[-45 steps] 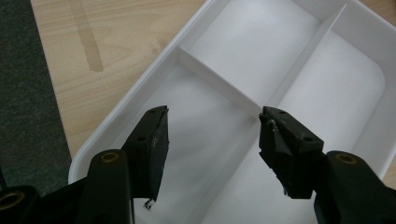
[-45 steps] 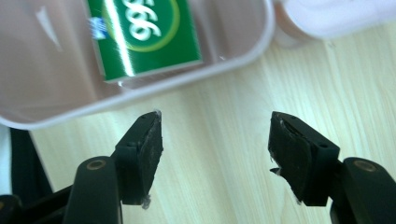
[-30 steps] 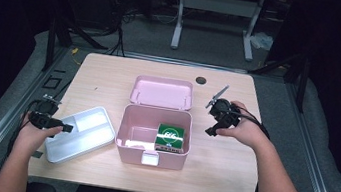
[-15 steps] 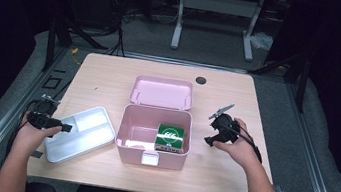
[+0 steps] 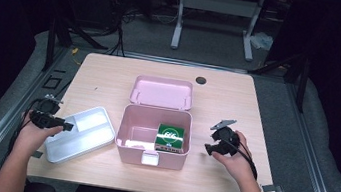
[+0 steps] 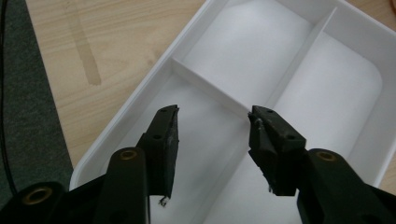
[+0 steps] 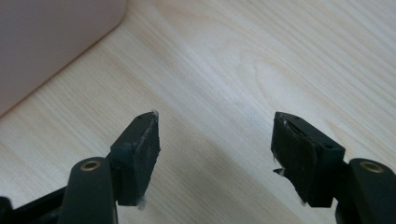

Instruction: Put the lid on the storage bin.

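Left claw [image 6: 212, 140] has just been closing, still apart over white tray [image 6: 289, 93], gripping nothing; right claw [image 7: 215, 149] open, empty. Risk: pads slip off thin divider [image 6: 210, 88].

Hidden, cropped and unreadable parts

The white tray [image 6: 289, 70] is cut off by the top and right edges of the left gripper view, and its near end is covered by the jaws. The pink box [image 7: 42, 42] is cropped to one corner in the right gripper view. The lettering on the green packet [image 5: 171, 135] (inside the box) is too small to be read.
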The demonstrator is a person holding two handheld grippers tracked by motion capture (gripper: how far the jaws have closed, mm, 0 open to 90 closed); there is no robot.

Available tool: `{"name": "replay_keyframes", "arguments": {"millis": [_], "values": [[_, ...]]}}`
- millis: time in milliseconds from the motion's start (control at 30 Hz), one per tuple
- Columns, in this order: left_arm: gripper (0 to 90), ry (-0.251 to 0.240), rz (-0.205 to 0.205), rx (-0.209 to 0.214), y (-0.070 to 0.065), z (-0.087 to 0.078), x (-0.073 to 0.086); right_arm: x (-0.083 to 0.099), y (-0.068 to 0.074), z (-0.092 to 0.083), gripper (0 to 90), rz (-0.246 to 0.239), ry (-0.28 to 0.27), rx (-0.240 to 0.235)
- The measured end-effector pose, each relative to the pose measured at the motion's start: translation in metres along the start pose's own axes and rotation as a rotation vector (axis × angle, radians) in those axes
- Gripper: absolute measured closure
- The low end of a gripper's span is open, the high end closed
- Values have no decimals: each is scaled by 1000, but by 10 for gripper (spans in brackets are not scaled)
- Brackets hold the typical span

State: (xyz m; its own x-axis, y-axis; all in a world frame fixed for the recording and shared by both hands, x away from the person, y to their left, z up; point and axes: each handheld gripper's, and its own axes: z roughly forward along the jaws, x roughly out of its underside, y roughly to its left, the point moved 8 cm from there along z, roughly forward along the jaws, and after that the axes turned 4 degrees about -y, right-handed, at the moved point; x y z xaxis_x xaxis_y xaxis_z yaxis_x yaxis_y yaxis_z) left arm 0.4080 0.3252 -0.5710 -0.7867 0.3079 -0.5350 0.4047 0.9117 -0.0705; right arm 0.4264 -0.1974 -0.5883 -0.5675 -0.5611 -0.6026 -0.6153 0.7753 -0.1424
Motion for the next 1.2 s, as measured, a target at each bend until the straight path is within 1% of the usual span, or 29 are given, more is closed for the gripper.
{"name": "replay_keyframes", "arguments": {"millis": [67,100,133,167,200,233,267,300,333,367,400,433,467,500,533,567,600,667,700,800,833,867,1000,1100,1167,1200], "values": [[578,38,44,15,-3,2,1,0,-2,-1,333,9,-19,6],[597,49,72,15,-3,3,1,1,-2,-1,336,17,-23,14],[620,49,72,15,-3,3,1,1,-2,-1,336,17,-23,14],[620,63,100,9,-4,3,0,2,-4,-2,341,17,-26,20],[649,93,161,2,-5,2,-1,3,-5,-3,342,24,-35,25],[658,105,200,11,-7,2,-3,4,-5,-3,342,28,-35,26],[671,119,233,30,-10,1,-4,4,-5,-3,342,29,-36,22],[679,119,233,30,-10,1,-4,4,-5,-3,342,29,-36,22],[679,131,268,54,-13,1,-5,5,-5,-4,342,36,-35,24],[685,157,347,85,-19,2,-7,7,-6,-4,342,35,-33,26],[684,157,347,85,-19,2,-7,7,-6,-4,342,35,-33,26],[679,181,426,96,-23,5,-7,6,-5,-5,342,33,-37,29],[674,193,469,95,-24,7,-8,6,-5,-6,342,32,-38,30],[672,227,477,96,-23,9,-7,6,-4,-6,343,30,-39,27],[662,227,477,96,-23,9,-7,6,-4,-6,343,30,-39,27],[665,287,495,77,-19,13,-5,6,-3,-6,343,26,-39,28],[671,314,490,77,-17,15,-3,7,-3,-6,343,25,-38,28],[683,346,492,86,-16,19,-2,7,-2,-5,343,22,-35,23],[688,354,478,88,-15,20,-2,8,-1,-4,343,21,-32,20],[714,366,461,87,-16,23,-2,9,1,-2,343,12,-23,12],[727,366,461,87,-16,23,-2,9,1,-2,343,12,-23,12],[750,376,455,91,-18,26,-2,10,2,0,343,12,-19,12],[774,400,468,83,-21,31,-2,9,4,0,343,-3,-18,12],[790,414,494,79,-23,34,-2,10,5,2,343,-7,-16,9],[813,421,500,81,-24,36,-1,10,6,2,343,-4,-15,6],[822,426,501,86,-24,37,0,11,7,4,343,-13,-8,0]]}}
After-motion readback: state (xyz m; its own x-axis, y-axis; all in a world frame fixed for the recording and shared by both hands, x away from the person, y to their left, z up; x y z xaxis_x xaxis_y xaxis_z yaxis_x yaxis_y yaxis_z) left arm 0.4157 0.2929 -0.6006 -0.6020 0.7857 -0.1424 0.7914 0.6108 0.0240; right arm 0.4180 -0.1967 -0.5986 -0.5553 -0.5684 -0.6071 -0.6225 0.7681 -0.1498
